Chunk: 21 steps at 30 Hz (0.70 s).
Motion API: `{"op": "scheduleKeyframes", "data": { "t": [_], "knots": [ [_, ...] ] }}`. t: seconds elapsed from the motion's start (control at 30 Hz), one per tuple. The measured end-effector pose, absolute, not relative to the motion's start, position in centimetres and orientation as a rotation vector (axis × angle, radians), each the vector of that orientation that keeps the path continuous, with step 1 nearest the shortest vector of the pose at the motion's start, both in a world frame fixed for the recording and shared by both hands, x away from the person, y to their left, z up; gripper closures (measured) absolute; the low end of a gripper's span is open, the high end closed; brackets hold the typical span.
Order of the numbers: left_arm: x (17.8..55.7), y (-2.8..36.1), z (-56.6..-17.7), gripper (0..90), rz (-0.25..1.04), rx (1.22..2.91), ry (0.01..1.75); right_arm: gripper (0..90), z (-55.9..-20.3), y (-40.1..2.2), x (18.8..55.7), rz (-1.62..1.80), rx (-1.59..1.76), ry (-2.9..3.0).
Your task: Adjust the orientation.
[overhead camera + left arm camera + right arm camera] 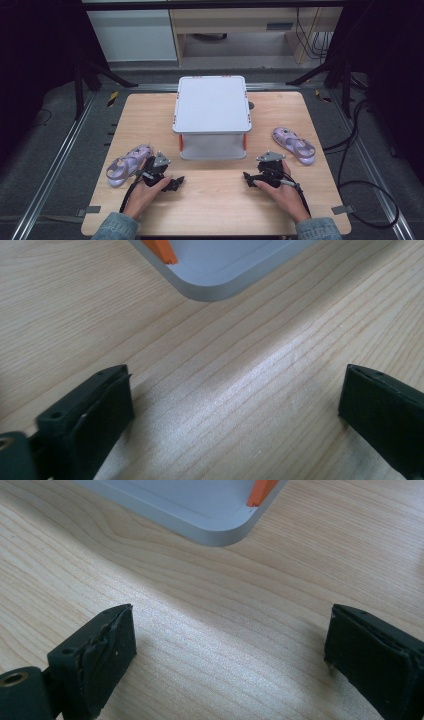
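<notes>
High view, grey lidded box (212, 112), orange clips, left claw (176, 183) and right claw (248, 179) spread, empty.

No readable text, label, brand or number on anything in view

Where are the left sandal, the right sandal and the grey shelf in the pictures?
left sandal (128, 164): high view, on its straps.
right sandal (294, 144): high view, on its middle strap.
grey shelf (212, 103): high view, on its top board.
</notes>
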State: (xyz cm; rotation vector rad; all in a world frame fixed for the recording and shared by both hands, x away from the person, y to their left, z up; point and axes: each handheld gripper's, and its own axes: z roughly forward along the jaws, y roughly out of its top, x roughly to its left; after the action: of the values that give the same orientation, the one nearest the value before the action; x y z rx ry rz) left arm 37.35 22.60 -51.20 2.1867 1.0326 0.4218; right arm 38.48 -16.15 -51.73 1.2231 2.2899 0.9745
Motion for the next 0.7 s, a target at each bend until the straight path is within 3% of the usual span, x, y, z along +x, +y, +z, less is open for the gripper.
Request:
{"op": "scheduleKeyframes", "data": {
  "t": [0.07,0.43,0.7],
  "knots": [
    [37.0,22.7,-50.7,9.8,0.44,2.186,1.028,6.5,-51.7,-16.1,38.5,0.974,1.225,2.289],
    [34.9,27.6,-46.3,19.7,0.515,2.174,1.081,6.5,-51.7,-16.2,38.1,0.978,1.224,2.291],
    [32.4,31.5,-44.0,39.4,0.588,2.08,1.154,6.6,-51.7,-16.2,38.1,0.979,1.221,2.294]
  ]
}}
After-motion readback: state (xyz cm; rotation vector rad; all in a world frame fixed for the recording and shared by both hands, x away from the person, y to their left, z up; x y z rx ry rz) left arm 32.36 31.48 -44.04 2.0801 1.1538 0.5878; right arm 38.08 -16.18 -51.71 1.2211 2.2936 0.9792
